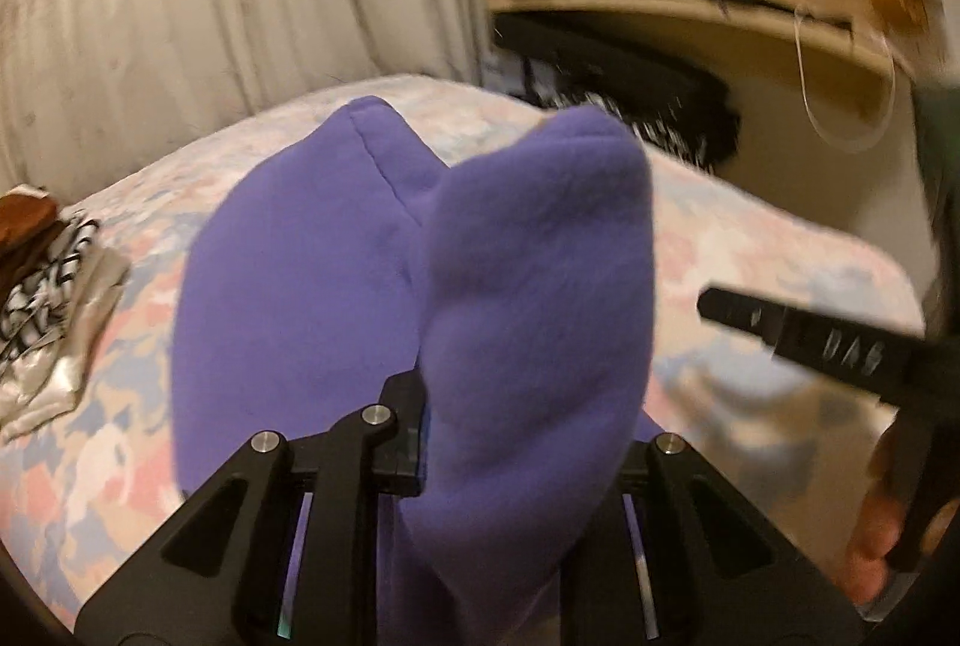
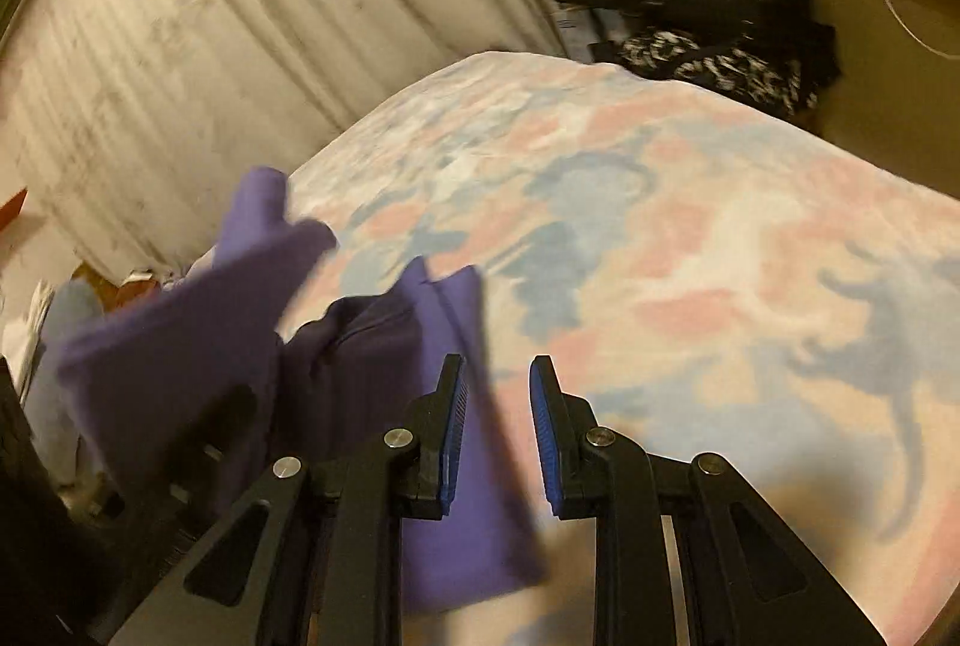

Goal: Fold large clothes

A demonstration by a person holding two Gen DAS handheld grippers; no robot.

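Clamped on a thick fold of the purple garment, the left gripper, cloth bulging over its fingers above the pastel bedspread. Parted narrowly, the right gripper, blue pads bare, an edge of one purple garment just beside its left pad. Only from the left: folded stack farther back. Beyond, curtain, desk.

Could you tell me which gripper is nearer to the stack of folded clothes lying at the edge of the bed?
Left. The left gripper, clamped on the purple garment, has the folded stack off to its left side. The right gripper sits farther away, on the opposite side of the garment.
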